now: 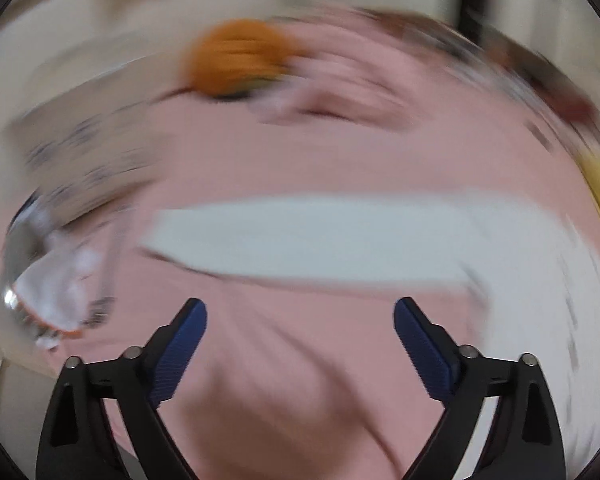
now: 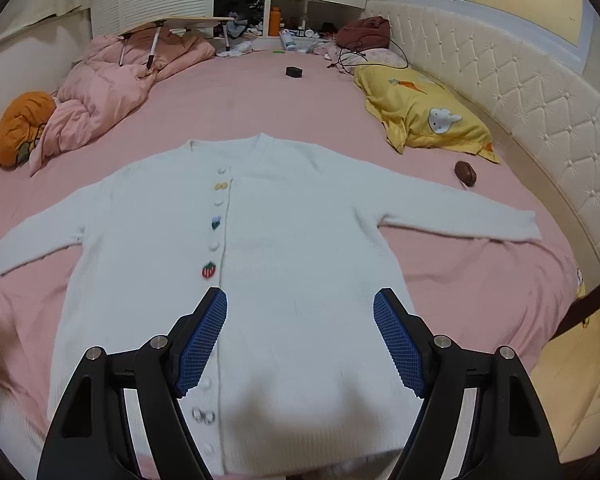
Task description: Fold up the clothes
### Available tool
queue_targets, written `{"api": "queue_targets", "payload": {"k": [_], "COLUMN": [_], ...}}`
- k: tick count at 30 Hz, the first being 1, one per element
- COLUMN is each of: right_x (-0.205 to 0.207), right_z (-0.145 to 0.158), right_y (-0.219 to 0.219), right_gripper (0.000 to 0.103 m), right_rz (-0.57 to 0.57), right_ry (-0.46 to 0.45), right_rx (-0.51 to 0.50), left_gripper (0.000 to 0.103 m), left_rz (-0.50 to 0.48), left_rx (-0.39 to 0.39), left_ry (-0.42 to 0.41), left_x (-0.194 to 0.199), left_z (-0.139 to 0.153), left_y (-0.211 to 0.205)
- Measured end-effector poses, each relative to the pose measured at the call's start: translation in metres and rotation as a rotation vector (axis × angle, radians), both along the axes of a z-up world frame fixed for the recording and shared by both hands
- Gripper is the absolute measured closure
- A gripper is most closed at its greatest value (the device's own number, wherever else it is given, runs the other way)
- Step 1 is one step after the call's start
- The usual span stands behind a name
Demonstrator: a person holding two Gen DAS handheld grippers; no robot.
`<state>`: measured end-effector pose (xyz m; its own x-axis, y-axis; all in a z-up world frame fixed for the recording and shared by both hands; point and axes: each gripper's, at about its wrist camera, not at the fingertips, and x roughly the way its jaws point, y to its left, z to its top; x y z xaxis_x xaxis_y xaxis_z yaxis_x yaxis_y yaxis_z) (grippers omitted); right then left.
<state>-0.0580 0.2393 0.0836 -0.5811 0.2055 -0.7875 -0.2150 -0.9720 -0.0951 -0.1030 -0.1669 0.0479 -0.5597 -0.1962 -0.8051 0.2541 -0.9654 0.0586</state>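
A white cardigan (image 2: pixel 236 248) lies flat and unfolded on the pink bed (image 2: pixel 260 96), sleeves spread, directly ahead of my right gripper (image 2: pixel 300 336), whose jaws gape wide and empty. My left gripper (image 1: pixel 300 344), equally wide and empty, faces one blurred sleeve (image 1: pixel 320 240). No fold made yet.

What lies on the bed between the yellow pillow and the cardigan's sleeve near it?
In the right wrist view, a small brown object lies on the pink sheet between the yellow pillow and the cardigan sleeve.

Pink bed (image 2: pixel 260 104) with white cardigan (image 2: pixel 268 248), yellow pillow (image 2: pixel 428 116), perhaps pumpkin cushion (image 2: pixel 20 124).
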Motion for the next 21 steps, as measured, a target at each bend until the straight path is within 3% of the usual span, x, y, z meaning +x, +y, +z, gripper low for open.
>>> {"api": "queue_targets", "payload": {"k": [4,6,8,12,14,21], "right_x": [0.021,0.032,0.042,0.056,0.062,0.071], "right_z": [-0.010,-0.015,-0.019,-0.021,-0.020,-0.016], "right_y": [0.006,0.009,0.012,0.020,0.024,0.031], "right_gripper": [0.027,0.027,0.027,0.027,0.027,0.027], "right_rz": [-0.004,-0.006,-0.009,-0.016,-0.020,-0.027], "right_ry": [-0.020,-0.029,-0.039,-0.029,-0.019,0.010], "right_rx": [-0.024,-0.037,-0.049,-0.080,-0.096,-0.130], "left_gripper": [0.007,0.007,0.007,0.007,0.007,0.007], "left_rz": [-0.263,-0.333,-0.329,-0.414,-0.416,-0.374], "left_rx": [-0.007,0.035,0.107,0.138,0.077,0.117], "left_ry": [-0.085,-0.133,-0.186,-0.244,-0.209,-0.197], "left_x": [0.035,0.059,0.083,0.108,0.106,0.108], "left_z": [-0.022,-0.041,-0.059,-0.067,-0.058,-0.051], "left_y": [0.126,0.180,0.216,0.250,0.257,0.248]}}
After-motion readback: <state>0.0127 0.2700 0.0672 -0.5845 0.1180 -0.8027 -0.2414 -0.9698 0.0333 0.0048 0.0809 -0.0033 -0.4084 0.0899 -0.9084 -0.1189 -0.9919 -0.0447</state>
